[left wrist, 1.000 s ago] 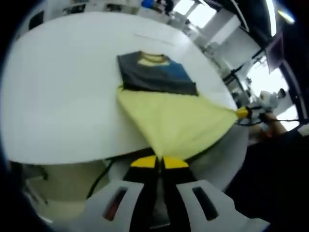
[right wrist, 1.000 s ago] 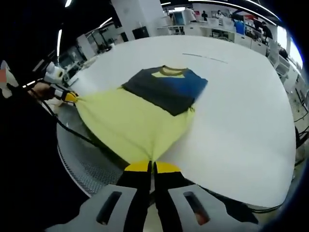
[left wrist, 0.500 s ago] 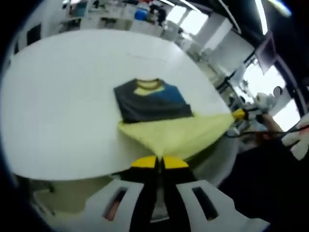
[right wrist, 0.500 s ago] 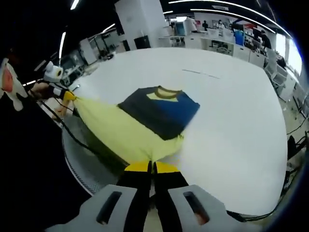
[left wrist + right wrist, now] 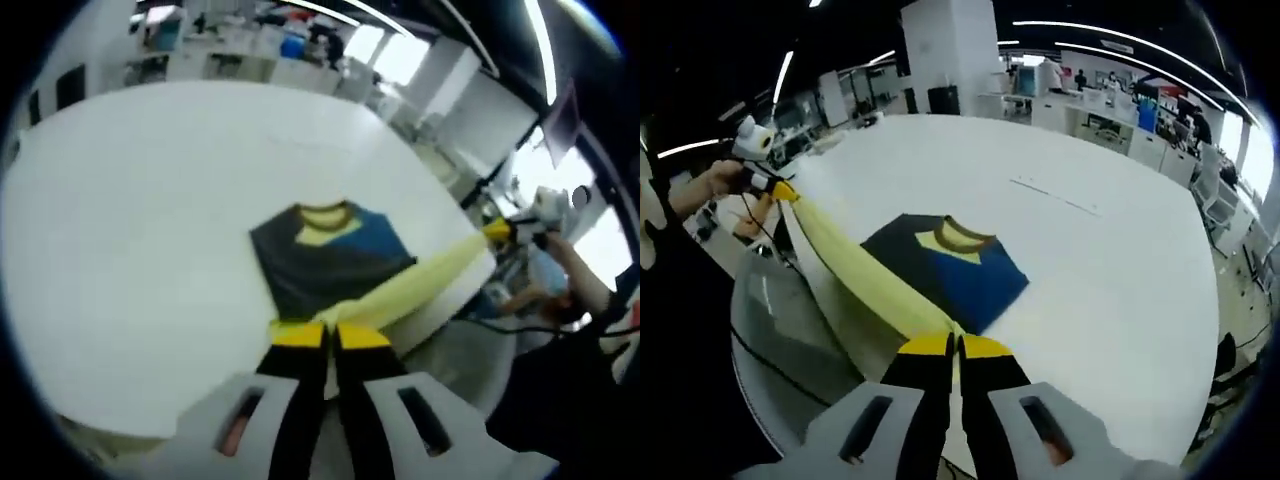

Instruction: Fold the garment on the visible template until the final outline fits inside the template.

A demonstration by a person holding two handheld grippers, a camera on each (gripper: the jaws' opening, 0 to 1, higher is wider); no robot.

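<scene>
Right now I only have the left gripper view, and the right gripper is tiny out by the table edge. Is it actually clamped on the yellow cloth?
Observer: Yes. In the right gripper view the right gripper has its jaws shut on the yellow fabric of the garment.
Operator: Any marking on the table past the collar?
Observer: A thin dark line lies on the white table, beyond the collar and apart from the garment.
Operator: How does my left gripper look from that side?
Observer: The left gripper sits at the table's edge, held by a hand, with the yellow fabric stretched in a taut strip between the two grippers.
</scene>
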